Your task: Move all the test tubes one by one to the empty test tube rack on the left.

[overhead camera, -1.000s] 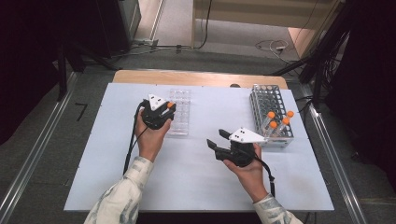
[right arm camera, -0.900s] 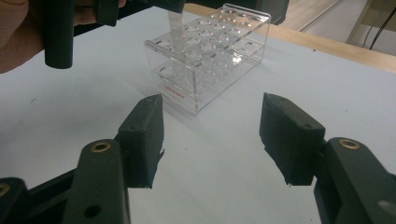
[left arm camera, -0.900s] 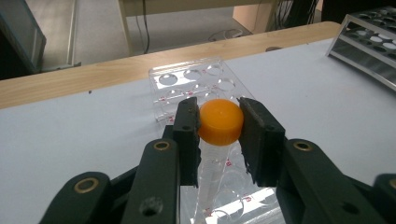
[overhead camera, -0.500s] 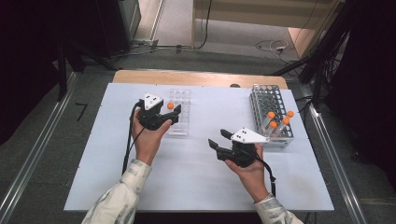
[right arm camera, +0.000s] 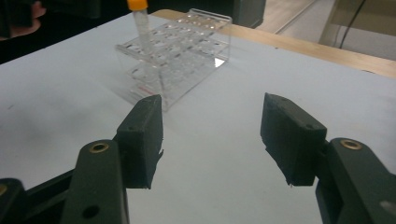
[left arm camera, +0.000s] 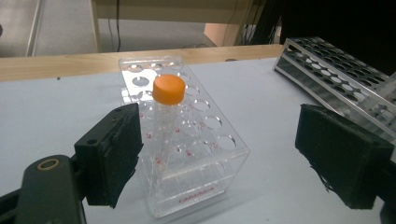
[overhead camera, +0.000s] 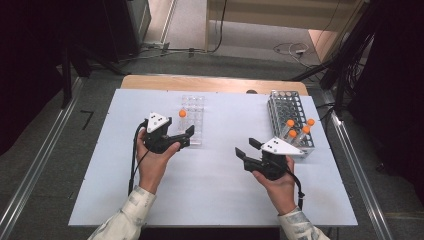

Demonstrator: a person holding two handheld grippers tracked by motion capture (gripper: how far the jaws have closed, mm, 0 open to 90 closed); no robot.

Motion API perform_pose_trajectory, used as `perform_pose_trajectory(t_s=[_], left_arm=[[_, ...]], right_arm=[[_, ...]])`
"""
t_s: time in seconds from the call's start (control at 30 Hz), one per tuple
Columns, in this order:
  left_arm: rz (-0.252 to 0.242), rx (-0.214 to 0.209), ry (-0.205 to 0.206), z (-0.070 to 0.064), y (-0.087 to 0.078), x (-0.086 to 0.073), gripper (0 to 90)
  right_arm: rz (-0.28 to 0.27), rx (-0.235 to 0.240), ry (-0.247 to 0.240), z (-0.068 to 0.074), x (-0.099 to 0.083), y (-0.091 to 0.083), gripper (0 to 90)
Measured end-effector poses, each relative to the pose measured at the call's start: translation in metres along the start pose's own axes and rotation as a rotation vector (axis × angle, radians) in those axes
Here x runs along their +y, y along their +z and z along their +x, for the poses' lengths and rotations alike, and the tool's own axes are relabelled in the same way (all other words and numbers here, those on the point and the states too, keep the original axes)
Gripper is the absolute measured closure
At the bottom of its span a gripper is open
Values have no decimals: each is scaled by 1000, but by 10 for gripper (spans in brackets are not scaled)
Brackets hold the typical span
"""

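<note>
Standing upright (racked), clear tube (left arm camera: 166, 122) wears orange cap (left arm camera: 169, 89).

An orange-capped clear tube (left arm camera: 164, 116) stands upright in a transparent plastic rack (left arm camera: 205, 163), in a hole toward one end of it. The rack's other holes look vacant. The rack rests flat on the pale surface (overhead camera: 215, 185), lengthwise toward the far edge.

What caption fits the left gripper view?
Open left gripper facing a clear acrylic tube rack holding one orange-capped tube.
</note>
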State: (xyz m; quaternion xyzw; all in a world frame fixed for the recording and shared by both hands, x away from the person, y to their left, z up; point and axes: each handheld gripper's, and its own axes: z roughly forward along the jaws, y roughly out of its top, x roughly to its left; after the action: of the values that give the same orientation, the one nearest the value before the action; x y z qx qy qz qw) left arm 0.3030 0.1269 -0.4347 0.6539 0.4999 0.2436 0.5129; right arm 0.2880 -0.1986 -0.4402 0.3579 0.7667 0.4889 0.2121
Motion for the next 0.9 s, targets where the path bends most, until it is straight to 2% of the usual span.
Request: perform_pose_trajectory(t_s=[0.1, 0.37, 0.73, 0.9], left_arm=[[-2, -11, -6, -1, -5, -5, 153], [-2, -34, -2, -5, -15, -8, 137], [23, -28, -7, -5, -17, -17, 134], [20, -30, -8, -6, -18, -17, 134]], right_arm=[[-9, -41, 29, -14, -3, -12, 378], [-21, -97, 49, -32, -11, -32, 377], [-15, -190, 91, -60, -26, -56, 387], [-28, -251, 118, -75, -32, -65, 403]])
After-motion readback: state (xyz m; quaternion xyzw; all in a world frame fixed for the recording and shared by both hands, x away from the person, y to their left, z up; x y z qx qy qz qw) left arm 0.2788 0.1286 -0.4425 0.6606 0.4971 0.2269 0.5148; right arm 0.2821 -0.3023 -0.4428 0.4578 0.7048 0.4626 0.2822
